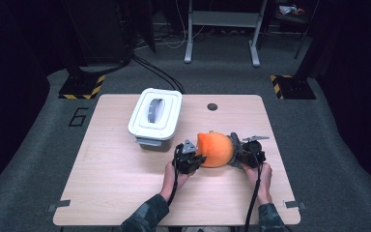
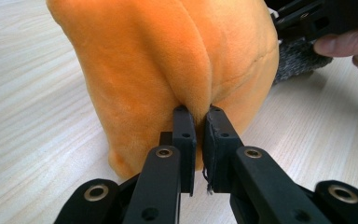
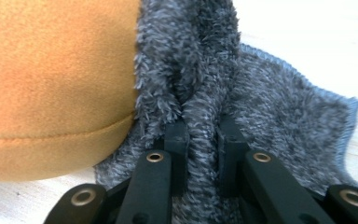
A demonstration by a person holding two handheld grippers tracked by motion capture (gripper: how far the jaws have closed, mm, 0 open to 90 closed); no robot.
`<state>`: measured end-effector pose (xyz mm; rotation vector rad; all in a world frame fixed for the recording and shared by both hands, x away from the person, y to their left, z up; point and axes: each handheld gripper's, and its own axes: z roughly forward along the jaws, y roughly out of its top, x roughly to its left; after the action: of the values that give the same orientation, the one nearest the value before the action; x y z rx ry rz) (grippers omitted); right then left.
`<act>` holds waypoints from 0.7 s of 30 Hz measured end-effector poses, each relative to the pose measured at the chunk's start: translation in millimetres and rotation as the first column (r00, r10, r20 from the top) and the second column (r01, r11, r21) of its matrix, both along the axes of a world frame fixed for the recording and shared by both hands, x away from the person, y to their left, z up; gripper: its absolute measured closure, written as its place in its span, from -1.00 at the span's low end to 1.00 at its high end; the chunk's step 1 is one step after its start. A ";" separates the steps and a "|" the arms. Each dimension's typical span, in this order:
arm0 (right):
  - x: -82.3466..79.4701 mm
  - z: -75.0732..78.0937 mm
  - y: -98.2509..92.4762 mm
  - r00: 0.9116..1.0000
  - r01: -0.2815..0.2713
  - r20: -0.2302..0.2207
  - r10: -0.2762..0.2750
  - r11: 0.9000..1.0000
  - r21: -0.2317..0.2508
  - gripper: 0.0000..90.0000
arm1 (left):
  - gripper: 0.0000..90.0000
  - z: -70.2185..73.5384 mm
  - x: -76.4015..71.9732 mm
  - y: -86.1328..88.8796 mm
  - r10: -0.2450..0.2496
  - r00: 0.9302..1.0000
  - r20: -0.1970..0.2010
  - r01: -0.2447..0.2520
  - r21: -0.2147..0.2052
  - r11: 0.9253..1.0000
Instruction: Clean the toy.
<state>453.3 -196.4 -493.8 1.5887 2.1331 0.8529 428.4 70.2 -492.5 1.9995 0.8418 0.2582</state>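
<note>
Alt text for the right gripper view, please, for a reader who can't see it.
The right gripper is shut on a raised fold of fuzzy grey cloth, its two black jaws rising from the bottom edge. An orange plush toy lies against the cloth at the left, both on a pale wooden table.

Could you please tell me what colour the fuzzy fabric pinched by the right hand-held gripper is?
The fuzzy fabric is dark grey, seen best in the right gripper view.

White lidded box [image 1: 155, 115] blocks the table's [image 1: 116, 183] far-left side.
</note>
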 end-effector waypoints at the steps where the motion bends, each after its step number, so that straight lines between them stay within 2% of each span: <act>1: -0.7 1.7 -0.6 1.000 -0.001 0.003 0.001 1.000 -0.001 0.74 | 0.87 0.0 0.2 0.4 0.001 1.000 -0.001 -0.001 0.001 1.000; 4: -3.9 8.0 -4.2 1.000 0.004 0.025 -0.004 1.000 0.005 0.74 | 0.87 -0.4 0.7 1.2 0.006 1.000 -0.010 -0.006 -0.009 1.000; 6: -7.7 14.0 -6.5 0.999 0.018 0.026 -0.019 0.999 0.030 0.74 | 0.87 -0.5 0.7 1.1 0.008 1.000 -0.012 -0.008 -0.011 1.000; 11: -16.4 32.9 -13.1 0.996 -0.013 0.092 0.010 0.999 0.037 0.73 | 0.87 -0.6 1.1 1.3 0.008 1.000 -0.009 -0.008 -0.010 1.000; 12: -18.4 36.7 -11.9 0.996 -0.007 0.094 0.003 0.999 0.045 0.73 | 0.87 -0.3 1.4 1.6 0.004 1.000 -0.003 -0.004 -0.002 1.000; 15: -25.5 52.6 -9.6 0.991 -0.044 0.133 0.036 0.997 0.062 0.73 | 0.87 -0.5 1.6 1.3 0.008 1.000 -0.004 -0.008 -0.005 1.000; 19: -34.3 70.9 2.4 0.980 -0.101 0.179 0.087 0.993 0.069 0.73 | 0.86 -0.5 1.9 1.4 0.008 1.000 0.000 -0.008 -0.001 1.000; 21: -36.4 75.4 8.5 0.975 -0.130 0.188 0.116 0.989 0.065 0.73 | 0.86 -0.4 1.9 1.4 0.008 1.000 0.000 -0.008 -0.001 1.000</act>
<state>416.8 -187.9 -418.5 1.3647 2.1059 1.0896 430.4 71.6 -492.9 1.9961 0.8494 0.2625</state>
